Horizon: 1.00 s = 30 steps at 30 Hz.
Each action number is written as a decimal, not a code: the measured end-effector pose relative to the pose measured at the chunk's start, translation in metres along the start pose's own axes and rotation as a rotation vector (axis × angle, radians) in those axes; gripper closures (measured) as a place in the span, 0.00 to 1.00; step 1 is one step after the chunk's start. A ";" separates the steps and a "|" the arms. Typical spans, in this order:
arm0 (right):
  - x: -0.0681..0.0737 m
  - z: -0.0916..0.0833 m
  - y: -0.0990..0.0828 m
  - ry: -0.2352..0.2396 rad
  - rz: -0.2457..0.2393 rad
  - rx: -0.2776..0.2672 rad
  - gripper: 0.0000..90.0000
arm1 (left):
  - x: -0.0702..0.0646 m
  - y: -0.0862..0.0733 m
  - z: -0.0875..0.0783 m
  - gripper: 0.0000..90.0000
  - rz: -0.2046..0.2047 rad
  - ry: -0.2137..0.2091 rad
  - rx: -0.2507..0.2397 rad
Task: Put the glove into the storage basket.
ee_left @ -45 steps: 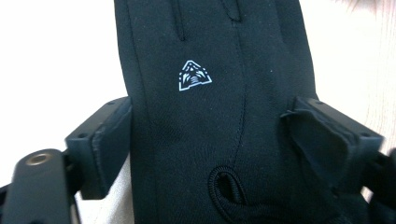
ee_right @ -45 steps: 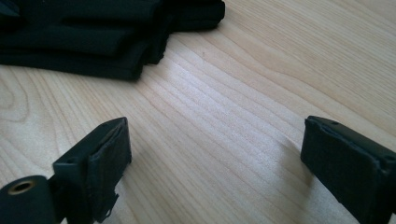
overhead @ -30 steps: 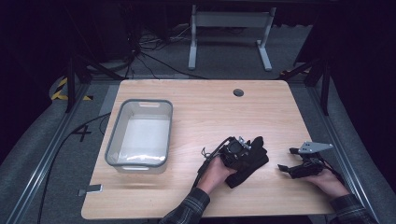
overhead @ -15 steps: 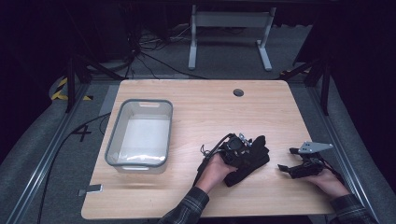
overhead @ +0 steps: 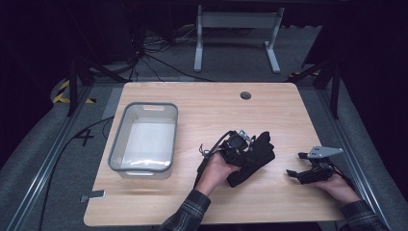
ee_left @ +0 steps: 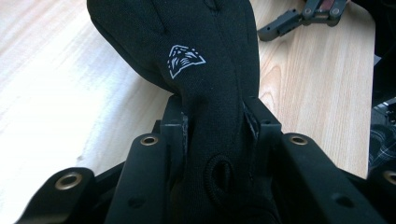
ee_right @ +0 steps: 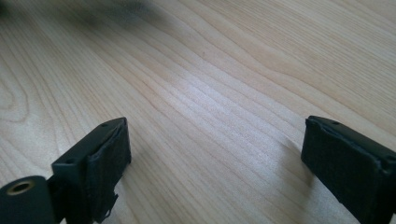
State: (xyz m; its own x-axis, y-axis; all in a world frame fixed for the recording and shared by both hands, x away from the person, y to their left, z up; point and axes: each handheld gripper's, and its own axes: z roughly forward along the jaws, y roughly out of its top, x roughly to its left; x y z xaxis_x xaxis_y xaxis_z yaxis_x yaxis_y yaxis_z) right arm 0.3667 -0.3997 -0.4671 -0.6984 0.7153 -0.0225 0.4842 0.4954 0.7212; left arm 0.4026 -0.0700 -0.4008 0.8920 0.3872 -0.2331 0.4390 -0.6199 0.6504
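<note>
A black glove [overhead: 255, 156] with a small white logo [ee_left: 184, 59] lies right of the table's middle, partly lifted. My left gripper [overhead: 240, 147] is shut on the glove [ee_left: 210, 70]; in the left gripper view both pads press its fabric from either side. My right gripper [overhead: 294, 173] rests low near the table's right edge, apart from the glove. In the right gripper view its gripper [ee_right: 215, 154] stands wide open over bare wood, nothing between the fingers [ee_right: 100, 163].
A clear plastic bin [overhead: 144, 137] with a grey rim stands on the left half of the wooden table [overhead: 207, 106]. A round cable hole [overhead: 246, 95] sits near the far edge. Cables and a metal stand lie on the floor beyond.
My left gripper has risen slightly with the glove pinched in it, lifting the fabric off the table. The right gripper has stayed where it was.
</note>
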 end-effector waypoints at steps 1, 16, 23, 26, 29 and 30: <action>0.000 0.000 0.000 0.000 0.000 0.000 0.10 | 0.001 0.001 -0.004 0.74 0.005 0.009 0.000; 0.000 0.000 0.000 0.000 0.000 0.000 0.10 | 0.012 0.007 -0.047 0.74 -0.002 0.080 -0.028; 0.000 0.000 0.000 0.000 0.000 0.000 0.10 | 0.019 0.003 -0.069 0.74 -0.011 0.117 -0.050; 0.000 0.000 0.000 0.000 0.000 0.000 0.10 | 0.022 0.001 -0.077 0.74 -0.020 0.129 -0.050; 0.000 0.000 0.000 0.000 0.000 0.000 0.10 | 0.028 -0.004 -0.089 0.74 -0.033 0.156 -0.064; 0.000 0.000 0.000 0.000 0.000 0.000 0.10 | 0.030 -0.005 -0.092 0.74 -0.039 0.163 -0.066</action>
State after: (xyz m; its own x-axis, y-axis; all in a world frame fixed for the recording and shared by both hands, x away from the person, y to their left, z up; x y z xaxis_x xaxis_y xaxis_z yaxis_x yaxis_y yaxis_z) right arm 0.3667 -0.3996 -0.4671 -0.6983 0.7155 -0.0223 0.4843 0.4951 0.7213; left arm 0.4168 0.0078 -0.3446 0.8430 0.5187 -0.1426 0.4602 -0.5582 0.6904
